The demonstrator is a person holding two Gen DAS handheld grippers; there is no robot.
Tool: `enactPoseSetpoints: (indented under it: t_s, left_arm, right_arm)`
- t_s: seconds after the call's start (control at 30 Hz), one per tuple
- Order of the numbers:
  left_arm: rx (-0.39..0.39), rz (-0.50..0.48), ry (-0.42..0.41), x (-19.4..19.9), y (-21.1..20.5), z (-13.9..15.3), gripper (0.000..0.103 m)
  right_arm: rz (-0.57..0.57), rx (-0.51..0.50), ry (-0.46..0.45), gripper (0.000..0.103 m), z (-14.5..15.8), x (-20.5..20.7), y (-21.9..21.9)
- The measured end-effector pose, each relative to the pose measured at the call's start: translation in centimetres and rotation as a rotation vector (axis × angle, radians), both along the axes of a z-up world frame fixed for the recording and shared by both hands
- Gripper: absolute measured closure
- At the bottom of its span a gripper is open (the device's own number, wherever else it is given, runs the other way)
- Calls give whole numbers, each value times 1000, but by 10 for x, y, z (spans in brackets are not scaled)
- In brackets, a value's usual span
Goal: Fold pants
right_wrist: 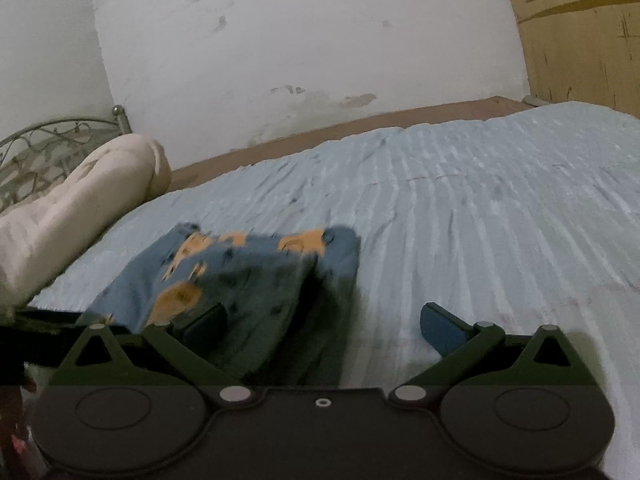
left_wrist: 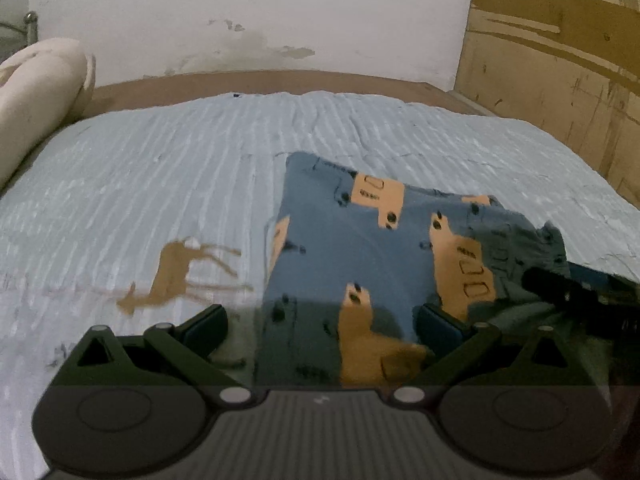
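Nearest the lens, left tongs spread wide and empty, hovering low over the near edge of the folded pants, one pad off the cloth's left side and the other above its print. Right tongs likewise released and gripping nothing, left pad over the pants' near right corner, right pad over bare bedspread. Blue pants with orange animal print lying folded in a squarish bundle on the pale blue ribbed bedspread, right of a brown deer motif, well short of the rolled cream bolster at the bed's head.
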State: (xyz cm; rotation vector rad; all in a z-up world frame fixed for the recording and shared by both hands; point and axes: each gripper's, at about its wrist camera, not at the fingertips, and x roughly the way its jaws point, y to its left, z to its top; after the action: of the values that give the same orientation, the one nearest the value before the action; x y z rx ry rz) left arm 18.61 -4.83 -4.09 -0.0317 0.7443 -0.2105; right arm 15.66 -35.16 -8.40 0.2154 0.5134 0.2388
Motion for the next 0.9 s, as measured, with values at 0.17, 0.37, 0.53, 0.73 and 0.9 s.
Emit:
enactPoseSetpoints:
  t_s: [0.17, 0.37, 0.53, 0.73, 0.9]
  left_arm:
    - [-20, 21, 4, -16, 2, 0, 1]
    - [-20, 33, 15, -28, 3, 5, 1]
    - [-7, 26, 16, -35, -1, 4, 1]
    - [32, 16, 5, -42, -6, 1, 1]
    - [31, 21, 12, -41, -6, 2, 1]
  right_arm:
    - [-36, -63, -91, 1, -5, -34, 10]
    - [-72, -107, -108, 1, -4, -41, 18]
    - [-82, -104, -113, 1, -8, -46, 19]
    - [-95, -101, -123, 1, -10, -52, 19]
    - [-97, -98, -134, 1, -13, -55, 19]
